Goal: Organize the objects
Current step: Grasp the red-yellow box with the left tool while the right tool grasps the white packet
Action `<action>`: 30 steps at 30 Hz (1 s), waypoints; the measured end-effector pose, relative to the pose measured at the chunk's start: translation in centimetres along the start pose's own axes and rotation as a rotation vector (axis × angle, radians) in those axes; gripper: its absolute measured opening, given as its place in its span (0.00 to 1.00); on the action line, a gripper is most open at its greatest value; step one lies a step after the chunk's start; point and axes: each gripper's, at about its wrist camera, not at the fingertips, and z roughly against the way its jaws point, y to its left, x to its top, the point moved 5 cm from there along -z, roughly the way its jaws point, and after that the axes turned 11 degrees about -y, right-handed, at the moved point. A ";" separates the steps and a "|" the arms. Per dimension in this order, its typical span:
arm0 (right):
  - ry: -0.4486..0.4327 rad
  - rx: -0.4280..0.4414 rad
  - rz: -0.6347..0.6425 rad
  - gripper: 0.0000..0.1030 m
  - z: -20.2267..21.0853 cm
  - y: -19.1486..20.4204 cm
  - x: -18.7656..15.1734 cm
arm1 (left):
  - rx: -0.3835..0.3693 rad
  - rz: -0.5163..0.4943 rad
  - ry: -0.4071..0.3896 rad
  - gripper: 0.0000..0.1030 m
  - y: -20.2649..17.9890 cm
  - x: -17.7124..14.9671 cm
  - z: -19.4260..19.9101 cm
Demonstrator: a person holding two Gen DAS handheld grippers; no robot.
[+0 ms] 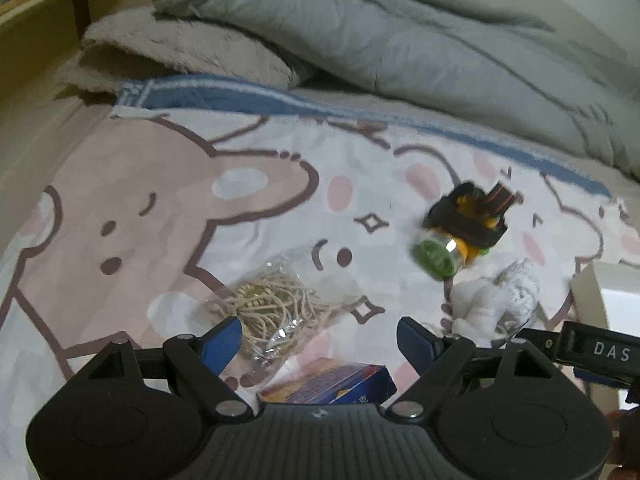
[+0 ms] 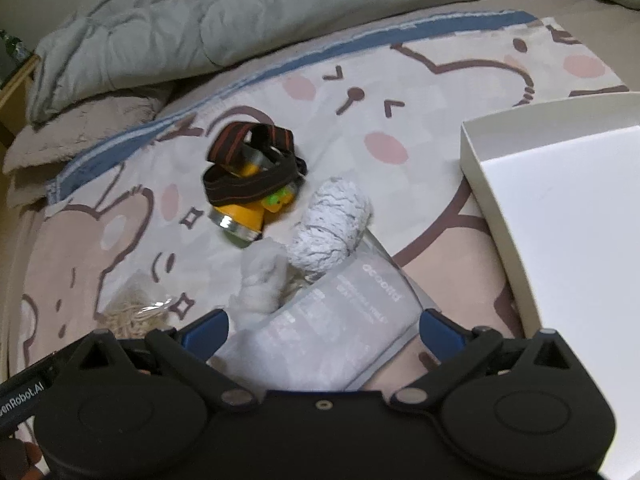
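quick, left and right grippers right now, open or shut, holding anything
left gripper: open, holding nothing, above the bag of string.
right gripper: open, holding nothing, jaws either side of the grey pouch.

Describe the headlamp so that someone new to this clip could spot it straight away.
Start at the cartoon-bear blanket spread over the bed, below the rumpled grey duvet. Near the blanket's middle, left of the white tray, lies the headlamp. It is the only yellow item there, wrapped in a dark strap with red stripes, with a silver-rimmed lens, beside a white roll.
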 end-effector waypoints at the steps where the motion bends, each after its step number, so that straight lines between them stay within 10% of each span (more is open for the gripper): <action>1: -0.001 -0.008 0.013 1.00 -0.4 0.0 -0.1 | 0.001 -0.010 0.012 0.83 -0.2 -0.1 -0.5; 24: 0.130 -0.087 0.229 0.85 -0.4 -2.3 -3.9 | -0.036 -0.056 0.197 0.82 4.2 -4.1 0.3; 30: 0.129 -0.080 0.410 0.73 -0.8 -1.0 -5.1 | -0.093 0.002 0.222 0.55 4.7 -4.3 0.5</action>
